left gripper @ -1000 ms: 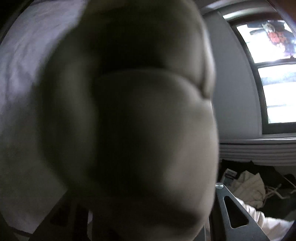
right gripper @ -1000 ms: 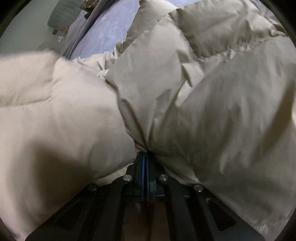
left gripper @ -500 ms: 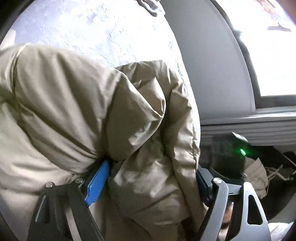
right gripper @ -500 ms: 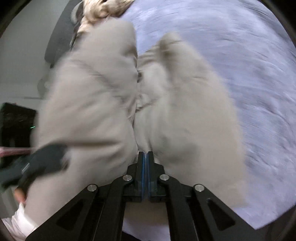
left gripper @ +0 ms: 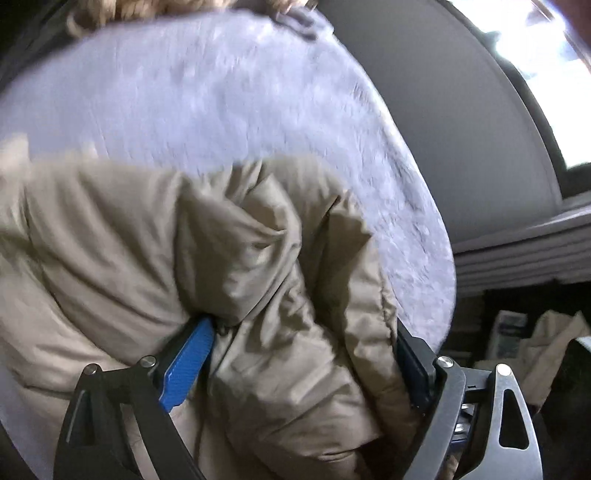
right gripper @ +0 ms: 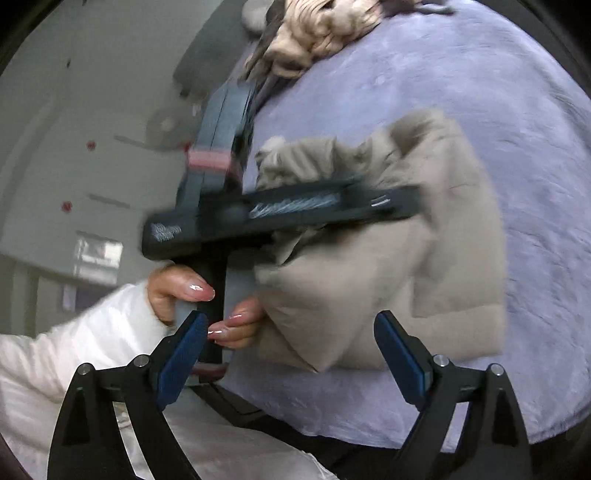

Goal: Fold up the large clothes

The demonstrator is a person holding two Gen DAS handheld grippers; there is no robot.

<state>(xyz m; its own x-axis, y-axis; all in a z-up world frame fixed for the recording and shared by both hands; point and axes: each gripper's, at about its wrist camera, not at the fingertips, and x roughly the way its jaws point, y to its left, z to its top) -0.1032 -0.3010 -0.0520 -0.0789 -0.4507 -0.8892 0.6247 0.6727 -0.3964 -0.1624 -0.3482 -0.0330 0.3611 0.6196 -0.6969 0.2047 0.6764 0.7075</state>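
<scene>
The beige puffer jacket (right gripper: pixel 388 266) is lying bunched on the lilac fleece blanket (right gripper: pixel 517 129), filling the middle of the right wrist view and the lower half of the left wrist view (left gripper: pixel 240 277).

The left gripper (left gripper: pixel 295 354) is pointing down into the jacket with its jaws opening wide. A thick fold of padded fabric is sitting between them; the blue pad at 7 o'clock (left gripper: pixel 188 362) is lying against the cloth and the dark pad at 4 o'clock is touching its hem, though whether they are pressing on it I cannot tell. From the right wrist camera this same gripper (right gripper: pixel 295 210) is appearing as a blurred dark bar across the jacket's top edge, its handle gripped by a hand (right gripper: pixel 192 302) in a white sleeve (right gripper: pixel 85 350) at 8 o'clock.

The right gripper (right gripper: pixel 291 347) is hovering above the jacket's near corner, its jaws opening wide with nothing touching either pad.

At 12 o'clock a cream knitted garment (right gripper: pixel 321 22) is lying on the blanket's far edge, well apart from the jacket.
</scene>
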